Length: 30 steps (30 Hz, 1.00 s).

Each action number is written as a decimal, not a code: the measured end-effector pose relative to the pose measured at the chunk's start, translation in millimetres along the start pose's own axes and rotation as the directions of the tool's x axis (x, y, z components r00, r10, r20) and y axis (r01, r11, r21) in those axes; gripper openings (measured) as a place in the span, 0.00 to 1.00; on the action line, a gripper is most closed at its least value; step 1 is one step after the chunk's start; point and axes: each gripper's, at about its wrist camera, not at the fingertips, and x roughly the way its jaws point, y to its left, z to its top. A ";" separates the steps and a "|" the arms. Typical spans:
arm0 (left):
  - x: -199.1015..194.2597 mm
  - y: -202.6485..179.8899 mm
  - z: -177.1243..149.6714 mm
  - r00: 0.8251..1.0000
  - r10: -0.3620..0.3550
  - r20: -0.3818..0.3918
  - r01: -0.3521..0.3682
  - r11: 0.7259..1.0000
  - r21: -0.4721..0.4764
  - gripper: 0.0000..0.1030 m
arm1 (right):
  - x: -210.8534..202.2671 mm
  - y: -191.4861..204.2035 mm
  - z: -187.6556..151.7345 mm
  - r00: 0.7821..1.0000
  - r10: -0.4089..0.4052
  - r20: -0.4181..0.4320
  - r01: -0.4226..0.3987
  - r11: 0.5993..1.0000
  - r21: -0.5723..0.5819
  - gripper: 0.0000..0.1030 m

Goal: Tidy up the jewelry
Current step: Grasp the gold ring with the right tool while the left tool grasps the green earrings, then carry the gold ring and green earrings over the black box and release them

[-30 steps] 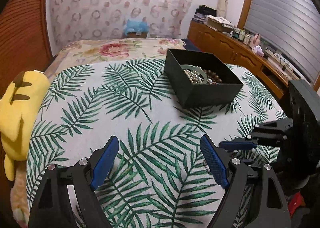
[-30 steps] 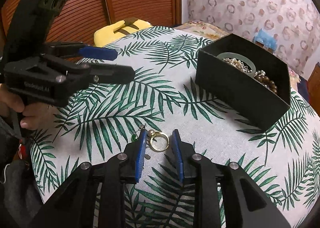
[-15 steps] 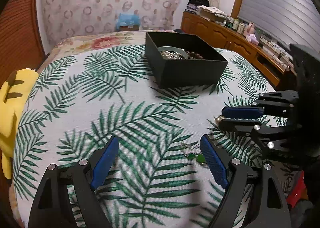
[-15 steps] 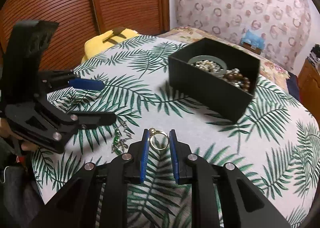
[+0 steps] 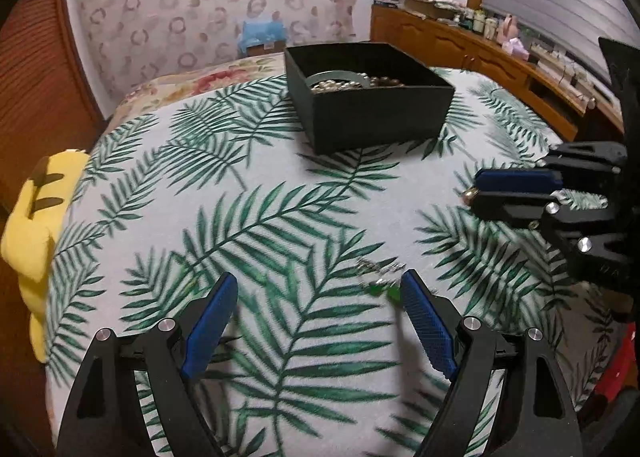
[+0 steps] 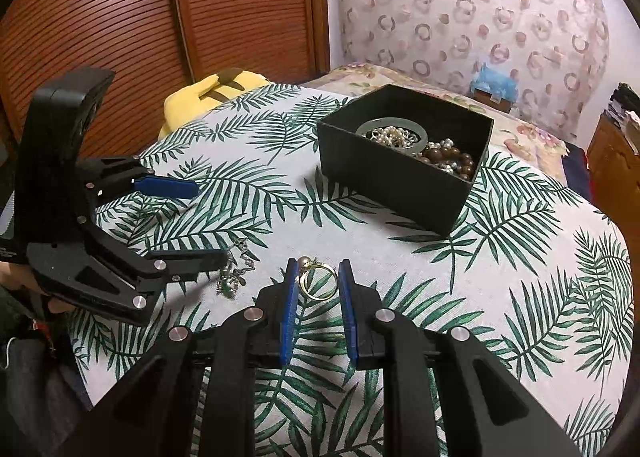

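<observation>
My right gripper (image 6: 318, 271) is shut on a gold ring (image 6: 319, 281) with a pearl, held just above the palm-leaf bedspread (image 6: 520, 257); in the left wrist view the ring's pearl (image 5: 469, 195) pokes out at the tip of the right gripper (image 5: 476, 189). My left gripper (image 5: 320, 285) stands wide open with nothing between its fingers. A small tangle of green-stone earrings (image 5: 380, 288) lies on the cloth just by its right fingertip (image 5: 412, 289); the right wrist view shows the earrings (image 6: 234, 275) beside the left gripper (image 6: 208, 223). The black box (image 6: 392, 181) farther back holds a jade bangle, pearls and wooden beads.
A yellow plush toy (image 5: 36, 225) lies at the bedspread's left edge. A wooden cabinet (image 5: 480, 53) loaded with small items runs along the right. Slatted wooden doors (image 6: 160, 17) stand behind the bed. A person's hand (image 6: 16, 281) holds the left gripper.
The right jaws closed on the ring and carried it away from the earrings, nearer the box. The left gripper swung across so the earrings now sit by its right finger.
</observation>
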 end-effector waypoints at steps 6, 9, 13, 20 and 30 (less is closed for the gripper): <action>-6.9 3.6 -6.4 1.000 -0.008 -0.008 0.008 1.000 -0.004 0.78 | -4.0 1.7 -0.7 1.000 0.001 0.013 -0.001 1.000 -0.003 0.21; -9.1 -5.4 -3.0 0.999 -0.035 -0.001 0.035 0.999 0.010 0.71 | -5.7 0.4 -2.0 1.000 -0.003 0.015 0.003 1.000 0.000 0.21; -4.9 -14.2 -0.8 0.997 -0.082 -0.007 0.081 0.996 -0.025 0.60 | -10.8 -2.4 -4.3 1.000 -0.014 0.019 0.014 1.000 0.006 0.21; 3.3 -25.7 -2.4 0.998 -0.068 -0.003 0.067 0.996 -0.064 0.46 | -14.9 -7.4 -8.7 1.000 -0.022 0.022 0.022 0.999 0.023 0.21; -4.4 -14.7 -12.8 0.999 -0.051 0.013 0.052 0.996 -0.074 0.16 | -12.4 -7.8 -11.1 1.000 -0.010 0.023 0.010 1.000 0.024 0.22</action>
